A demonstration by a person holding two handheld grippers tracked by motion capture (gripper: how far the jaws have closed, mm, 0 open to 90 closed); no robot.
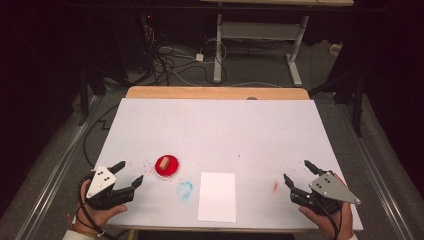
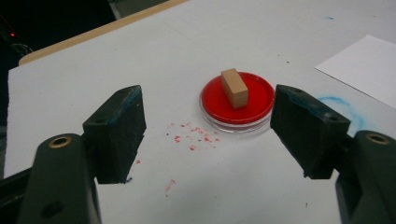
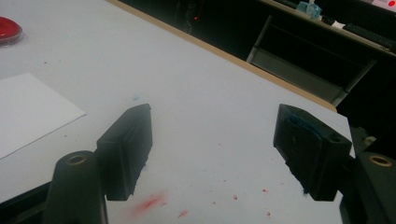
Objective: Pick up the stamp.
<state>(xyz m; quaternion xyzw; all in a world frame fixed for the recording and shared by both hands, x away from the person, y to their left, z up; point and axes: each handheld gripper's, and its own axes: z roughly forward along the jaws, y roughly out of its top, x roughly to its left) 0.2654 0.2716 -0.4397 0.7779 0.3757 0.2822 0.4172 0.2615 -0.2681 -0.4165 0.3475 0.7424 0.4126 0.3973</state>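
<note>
Surface (image 1: 215, 125) first: I see a wide white top with a wooden strip along its far edge, dotted with small red specks and a blue smudge (image 1: 184, 189) near the front. Next in size, a blank sheet of paper (image 1: 217, 196) lies flat near the front edge, roughly midway between my two tools, with the blue smudge just beside its left side. My left gripper (image 1: 126, 172) sits at the front left corner, held low, its fingers (image 2: 116, 130) spread wide with nothing between them; through its own camera I look straight past them at the dish. My right gripper (image 1: 295, 172) rests at the front right, well apart from everything else, its fingers (image 3: 128, 144) likewise spread and holding nothing, with a red smear (image 1: 275, 186) on the top just ahead of them. The red dish (image 1: 167, 166) stands left of the paper, near the left gripper but not touching it. On the dish lies a small wooden block (image 1: 163, 163), resting on its long side across the middle, free of either tool.
</note>
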